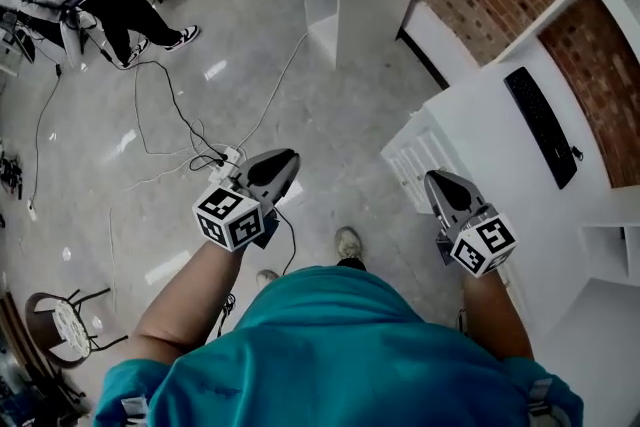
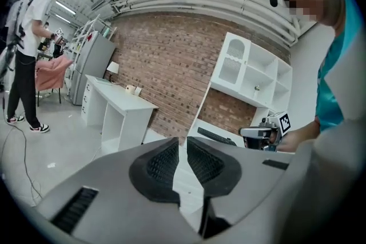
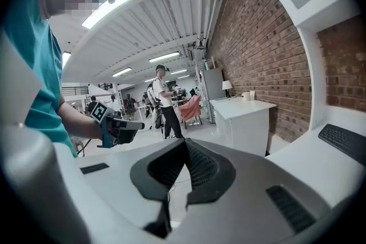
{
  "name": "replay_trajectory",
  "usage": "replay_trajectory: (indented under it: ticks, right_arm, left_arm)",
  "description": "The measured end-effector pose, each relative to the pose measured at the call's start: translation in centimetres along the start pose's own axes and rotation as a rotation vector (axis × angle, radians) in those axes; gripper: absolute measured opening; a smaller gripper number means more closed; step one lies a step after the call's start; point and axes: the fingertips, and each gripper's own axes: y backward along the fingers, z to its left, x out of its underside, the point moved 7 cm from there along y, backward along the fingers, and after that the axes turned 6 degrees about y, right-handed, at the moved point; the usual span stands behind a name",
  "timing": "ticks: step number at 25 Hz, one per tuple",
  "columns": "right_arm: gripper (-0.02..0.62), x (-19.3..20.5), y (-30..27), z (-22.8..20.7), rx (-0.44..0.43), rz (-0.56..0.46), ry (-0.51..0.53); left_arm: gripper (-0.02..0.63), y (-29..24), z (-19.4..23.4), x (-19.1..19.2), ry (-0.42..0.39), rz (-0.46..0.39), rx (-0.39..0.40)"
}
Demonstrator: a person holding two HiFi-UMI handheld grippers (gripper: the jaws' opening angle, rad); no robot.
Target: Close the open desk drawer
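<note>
- Left tongs were slightly spread with a thin gap and nothing between them, held up over the floor.
- Right tongs were pressed together at the tips, empty.
- White drawer fronts sat just ahead of the right tongs, untouched; couldn't tell if any stuck out.
- Black keyboard lay on the worktop, beyond the right tongs.
- Marker cube bore black-and-white square codes.

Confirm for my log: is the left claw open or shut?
Open, barely. In the left gripper view the pads of the left claw stand a thin gap apart, with nothing between them.
</note>
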Motion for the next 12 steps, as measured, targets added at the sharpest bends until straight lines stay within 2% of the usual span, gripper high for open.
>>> replay_trajectory:
  ticks: [6, 12]
  right_arm:
    - [0.021, -0.7, -1.3, 4.0, -0.036, 0.025, -0.001]
    - [0.021, -2.3, -2.9, 6.3, -0.084, 0.027, 0.027]
  left_arm:
    - [0.044, 6.0, 0.1, -1.5, -0.005, -0.057, -0.021]
    - [0.034, 10.1, -0.2, -2.4, -0.008, -0.104, -0.048]
